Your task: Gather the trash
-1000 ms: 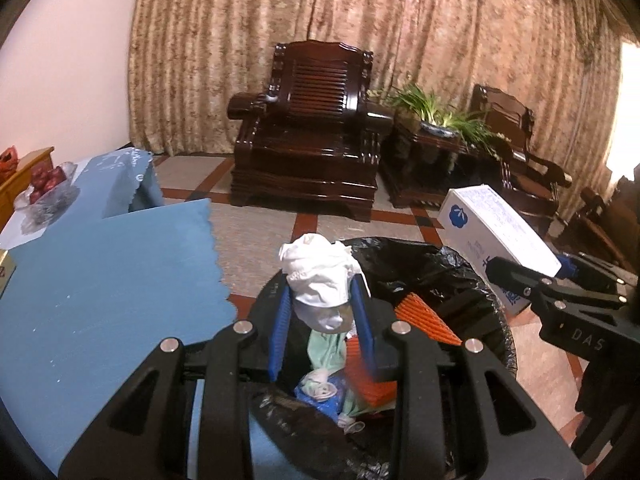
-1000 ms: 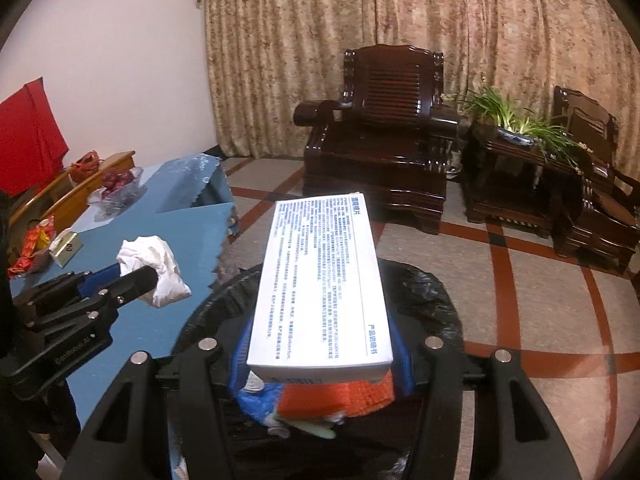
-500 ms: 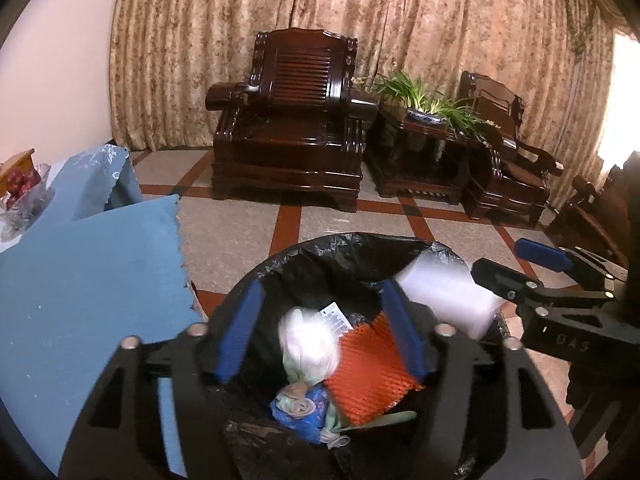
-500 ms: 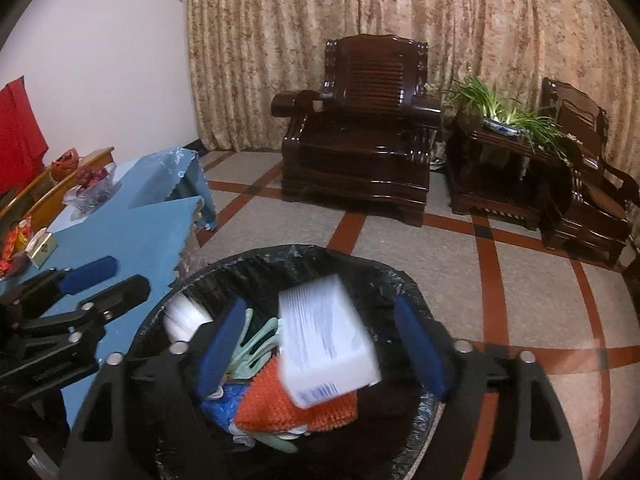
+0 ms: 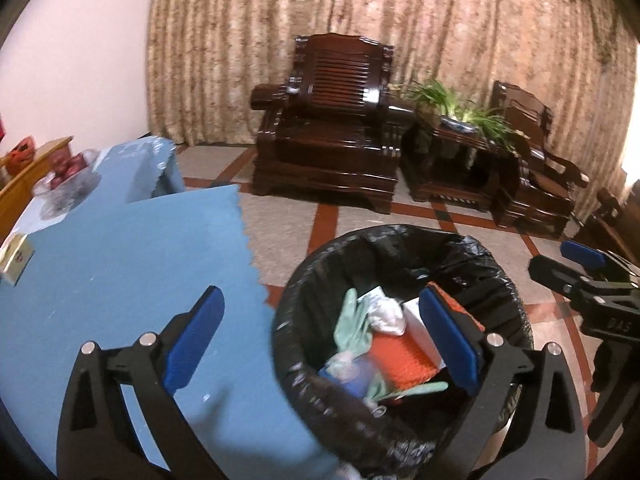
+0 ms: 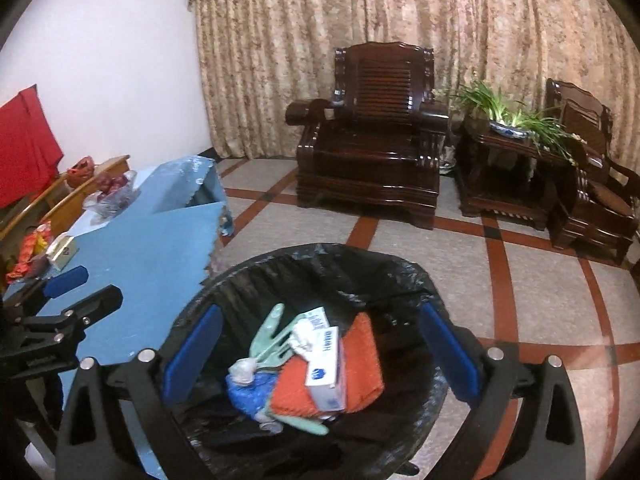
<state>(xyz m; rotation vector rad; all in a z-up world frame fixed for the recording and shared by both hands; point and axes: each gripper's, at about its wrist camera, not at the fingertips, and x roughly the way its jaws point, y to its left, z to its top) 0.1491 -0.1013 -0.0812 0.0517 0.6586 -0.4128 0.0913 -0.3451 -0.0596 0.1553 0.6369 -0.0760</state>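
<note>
A bin lined with a black bag (image 5: 400, 240) (image 6: 320, 252) stands on the floor beside the blue table. Inside lie a white box (image 6: 326, 364) (image 5: 422, 334), a crumpled white tissue (image 5: 386, 314) (image 6: 304, 336), an orange mesh sponge (image 6: 362, 364) (image 5: 396, 364), green gloves (image 6: 268, 340) and a blue wrapper (image 6: 248, 394). My left gripper (image 5: 324, 340) is open and empty over the bin's left rim and table edge. My right gripper (image 6: 320, 354) is open and empty above the bin.
The blue-covered table (image 5: 120, 264) (image 6: 152, 248) holds a small box (image 5: 16, 258), a bag of red fruit (image 6: 114, 192) and snack packets (image 6: 30, 248). Dark wooden armchairs (image 6: 376, 132) and a plant stand (image 6: 508, 128) stand by the curtain.
Both grippers opened and dropped their loads: the tissue and the white box fell into the bin and now rest there. The left gripper has shifted left toward the table.
</note>
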